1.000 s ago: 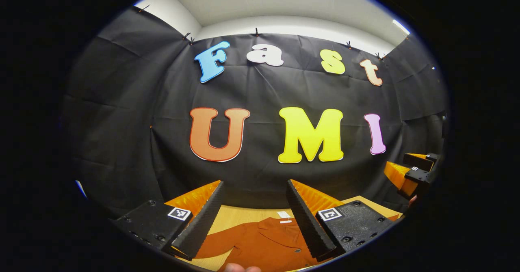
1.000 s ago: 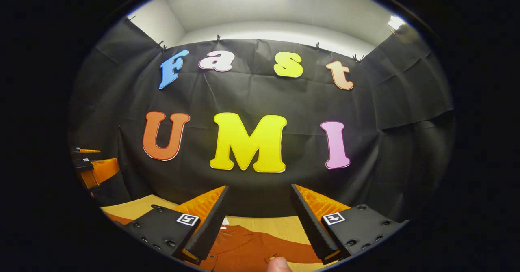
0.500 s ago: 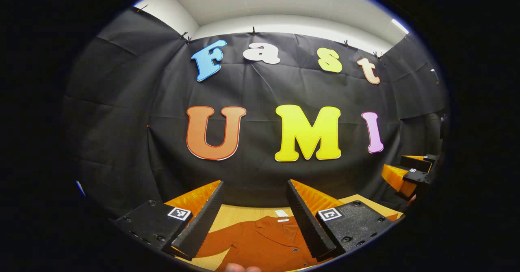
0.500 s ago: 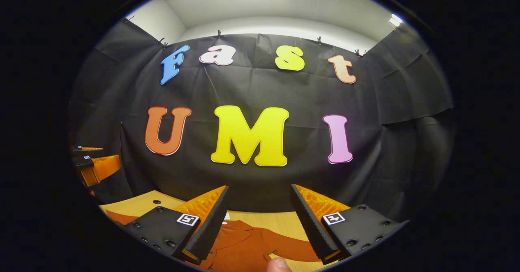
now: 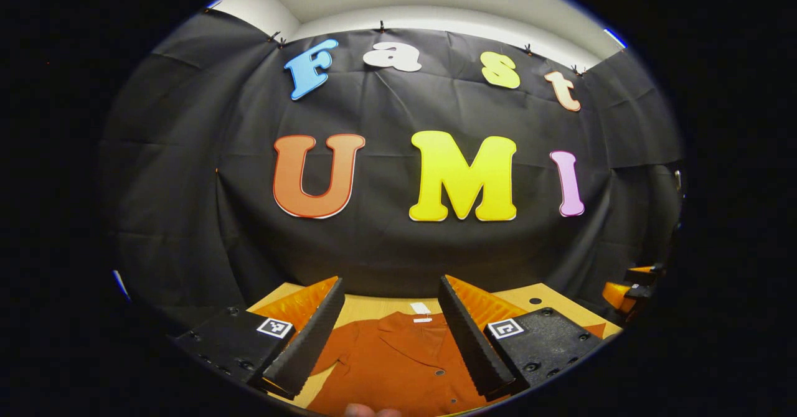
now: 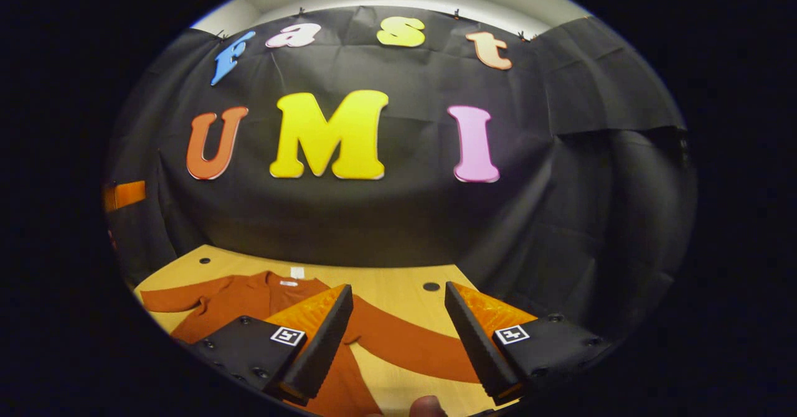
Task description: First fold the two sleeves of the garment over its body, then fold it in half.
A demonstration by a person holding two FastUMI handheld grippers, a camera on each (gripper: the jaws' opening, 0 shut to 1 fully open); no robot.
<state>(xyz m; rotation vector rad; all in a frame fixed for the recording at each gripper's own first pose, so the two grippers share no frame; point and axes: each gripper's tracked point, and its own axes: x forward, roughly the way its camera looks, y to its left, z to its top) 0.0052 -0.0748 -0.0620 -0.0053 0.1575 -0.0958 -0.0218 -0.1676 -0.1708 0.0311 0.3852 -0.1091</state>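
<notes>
Opening step, sleeves not yet folded: rust-orange garment (image 6: 249, 305) lying flat and face up on the wooden tabletop (image 6: 398, 289), collar toward the far wall, both sleeves spread out to the sides. Right sleeve (image 6: 405, 348) stretched diagonally across the bare wood, passing just below and between the fingers of the right gripper (image 6: 398, 336); left sleeve (image 6: 180, 299) reaching toward the far left edge. Right gripper fingers spread wide, holding nothing, hovering above the cloth. Left gripper (image 5: 389, 336) likewise wide open and empty, poised over the garment's chest with the collar (image 5: 414, 333) showing between its fingers. Judged next: lowering the right gripper onto the right sleeve near its outer end, closing on a single layer of cloth, then lifting and carrying it leftward across the body. Thin, limp fabric likely to call for fingers pressed close to the tabletop to catch the edge.
</notes>
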